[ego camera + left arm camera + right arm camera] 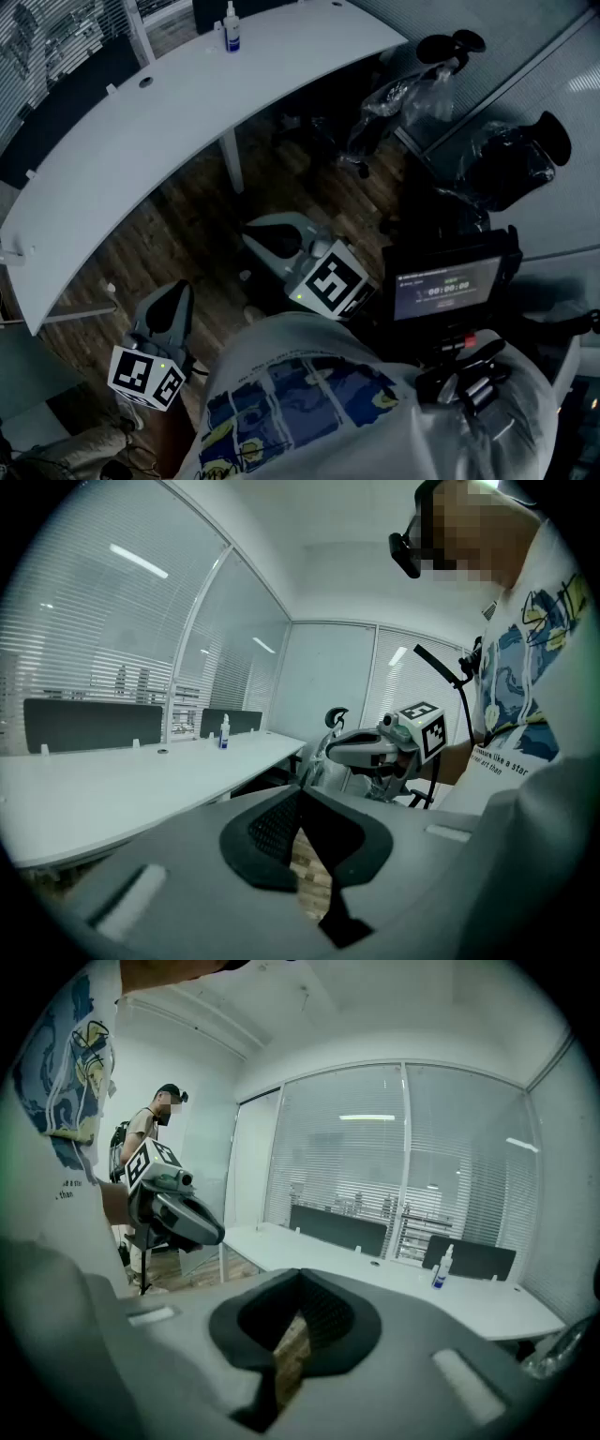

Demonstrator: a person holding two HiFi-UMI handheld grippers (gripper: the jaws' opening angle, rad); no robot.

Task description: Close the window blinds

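Observation:
The window blinds (375, 1138) hang lowered behind the glass wall beyond the white desk; their slats also show in the left gripper view (94, 639) and at the head view's top left corner (47, 42). My left gripper (174, 300) is held low at my left side, shut and empty, its pads (281, 822) meeting at the tips. My right gripper (270, 240) is in front of my body, also shut with nothing in it, pads (323, 1321) together. Both are well short of the blinds. Each gripper sees the other: the right gripper (367, 748), the left gripper (178, 1215).
A long curved white desk (141, 141) stands between me and the windows, with a small spray bottle (232, 28) on it. Dark partition screens (337, 1230) rise behind the desk. Office chairs (511, 159) wrapped in plastic stand to the right. Another person (150, 1138) stands far back.

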